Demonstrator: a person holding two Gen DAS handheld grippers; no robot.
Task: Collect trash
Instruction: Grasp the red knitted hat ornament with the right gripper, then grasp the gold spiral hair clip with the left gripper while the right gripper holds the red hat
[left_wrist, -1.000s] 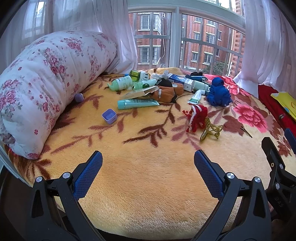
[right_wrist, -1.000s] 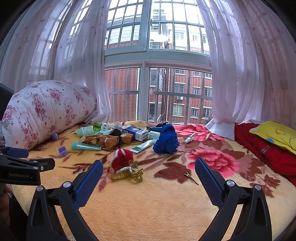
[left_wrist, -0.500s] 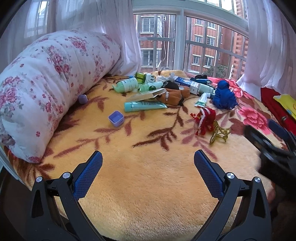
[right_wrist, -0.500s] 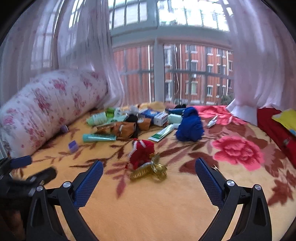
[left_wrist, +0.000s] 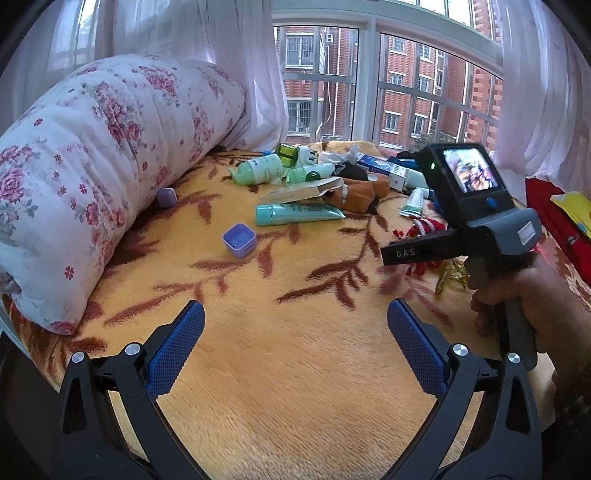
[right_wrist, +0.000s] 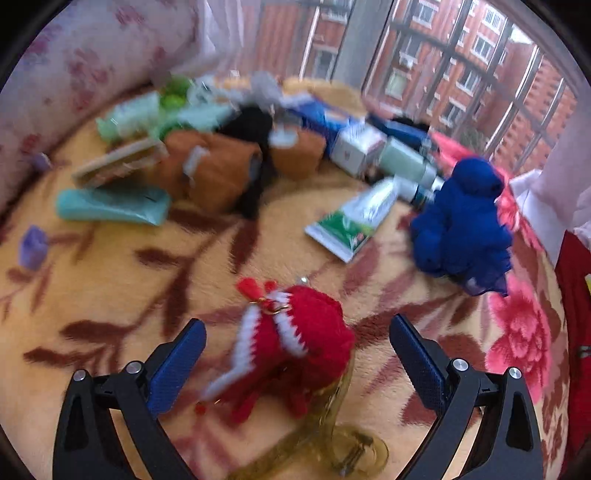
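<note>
Trash: a heap (left_wrist: 325, 181) of bottles, tubes and boxes lies on the bed's blanket (left_wrist: 288, 362) at its far edge, under the window (left_wrist: 369, 85).
Heap, left end: pale green bottles (left_wrist: 258, 171) and a green cap (left_wrist: 287, 150), near the floral quilt roll (left_wrist: 99, 162).
Heap, front: a teal tube (left_wrist: 295, 215) lies flat, with a flat box (left_wrist: 299, 194) just behind it and a brown plush (left_wrist: 356, 192) beside them.
Heap, right end: a blue-and-white box (right_wrist: 356, 147), a green-and-white tube (right_wrist: 354, 221) and a blue cloth bundle (right_wrist: 461, 221).
Loose caps: a purple cap (left_wrist: 239, 240) sits open side up in front of the teal tube; a second purple piece (left_wrist: 166, 196) lies against the quilt roll.
Red knit piece: (right_wrist: 295, 343) on the blanket, nearer than the heap, lying on a gold hair clip (right_wrist: 332, 443).
Right claw: (right_wrist: 295, 365) tilted down over the red knit piece, which sits between its jaws; the jaws are closing and the pads do not yet touch it. The view is blurred.
Right hand: (left_wrist: 524, 295) grips the right tool's handle at the bed's right side.
Left claw: (left_wrist: 295, 347) jaws wide apart, nothing between them, over bare blanket at the near edge.
Right edge: a red cloth (left_wrist: 554, 218) with a yellow packet (left_wrist: 574, 206) on it.
</note>
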